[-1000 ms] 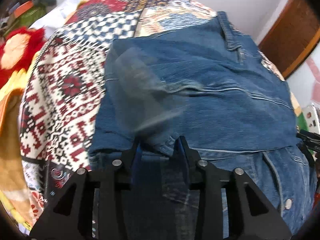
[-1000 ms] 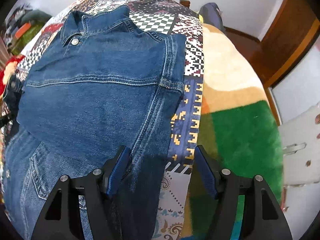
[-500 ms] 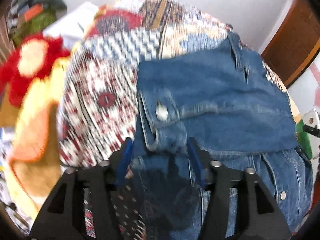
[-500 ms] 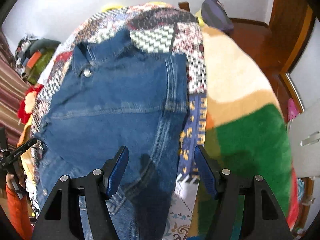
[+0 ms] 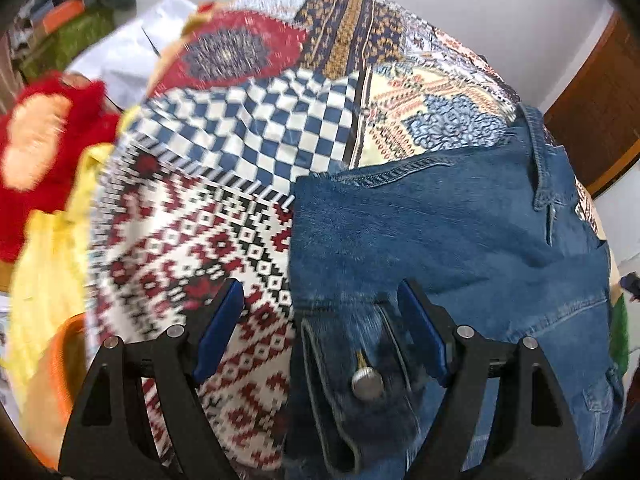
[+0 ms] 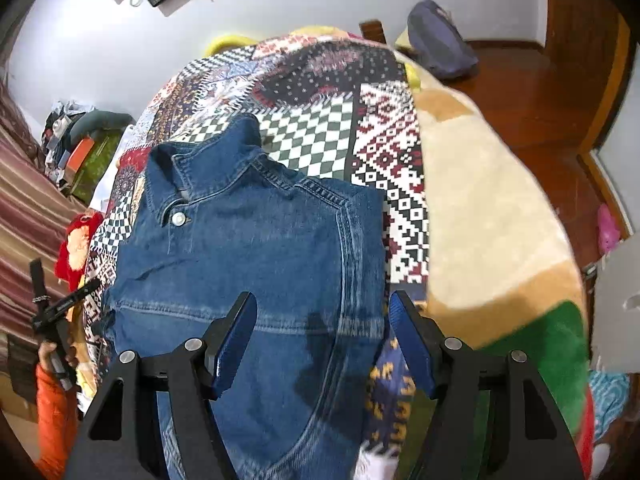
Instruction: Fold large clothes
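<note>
Left gripper, jaws opening, hangs above a buttoned cuff of the blue denim jacket; the cuff lies between the blue pads, untouched. Right gripper, jaws apart and gripping nothing, hovers over the jacket's folded right side. Jacket lies flat, collar far from both grippers, on a multicoloured patchwork bedspread
</note>
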Motion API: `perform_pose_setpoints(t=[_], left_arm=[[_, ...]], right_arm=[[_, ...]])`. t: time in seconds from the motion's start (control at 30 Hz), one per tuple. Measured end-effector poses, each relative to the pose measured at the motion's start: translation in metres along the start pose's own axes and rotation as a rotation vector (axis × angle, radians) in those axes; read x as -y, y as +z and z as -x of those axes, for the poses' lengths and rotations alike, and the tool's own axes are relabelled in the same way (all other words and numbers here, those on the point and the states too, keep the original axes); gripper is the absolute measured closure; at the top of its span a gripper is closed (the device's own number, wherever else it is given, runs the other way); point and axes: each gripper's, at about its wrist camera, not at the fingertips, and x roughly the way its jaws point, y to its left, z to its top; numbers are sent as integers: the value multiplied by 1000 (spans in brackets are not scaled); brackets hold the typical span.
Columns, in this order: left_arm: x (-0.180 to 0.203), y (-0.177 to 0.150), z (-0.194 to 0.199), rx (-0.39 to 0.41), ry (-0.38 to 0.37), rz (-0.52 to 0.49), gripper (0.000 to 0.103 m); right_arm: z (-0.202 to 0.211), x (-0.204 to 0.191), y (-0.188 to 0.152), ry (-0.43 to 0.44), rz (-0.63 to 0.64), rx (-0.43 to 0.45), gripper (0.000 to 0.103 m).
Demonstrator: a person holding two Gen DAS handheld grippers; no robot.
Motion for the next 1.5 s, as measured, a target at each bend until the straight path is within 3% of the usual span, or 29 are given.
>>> perform_pose_setpoints(t=[0.23, 0.37, 0.4, 0.43, 0.5, 0.63, 0.8, 0.93, 1.07, 1.27, 1.3, 1.37, 1.4, 1.5], left_arm=[[-12, 16, -47, -85, -96, 61, 24], [-16, 26, -57, -79, -147, 121, 24], [-14, 28, -57, -72, -162, 115, 33], [-11, 30, -58, -78, -199, 97, 51], [-6, 33, -59, -90, -206, 78, 58], [-4, 36, -50, -62, -168, 72, 89], [-9, 38, -8, 32, -94, 43, 97], [-17, 42, 23, 102, -31, 36, 103], [-34, 51, 54, 178, 13, 43, 103], [-34, 44, 48, 105, 19, 8, 99], [-28, 44, 36, 79, 10, 1, 95], [-21, 42, 13, 22, -13, -6, 75], [-19, 41, 5, 2, -17, -4, 58], [-14, 36, -24, -38, -48, 21, 55]], right_arm=[[-46, 15, 21, 11, -37, -32, 38], [-60, 21, 30, 45, -68, -23, 54], [-63, 22, 32, 51, -78, -23, 60], [-65, 24, 33, 56, -90, -23, 69], [-69, 28, 36, 84, -108, -18, 82], [-71, 27, 42, 106, -100, -29, 88], [-49, -16, 61, 11, 87, 41, 90], [-35, -54, 84, 5, 199, 99, 91], [-33, -83, 105, 10, 265, 135, 91], [-54, -97, 131, -61, 294, 162, 91], [-59, -94, 134, -82, 296, 160, 91], [-71, -83, 139, -112, 285, 142, 91], [-78, -76, 141, -119, 272, 129, 91], [-96, -60, 141, -148, 261, 101, 91]])
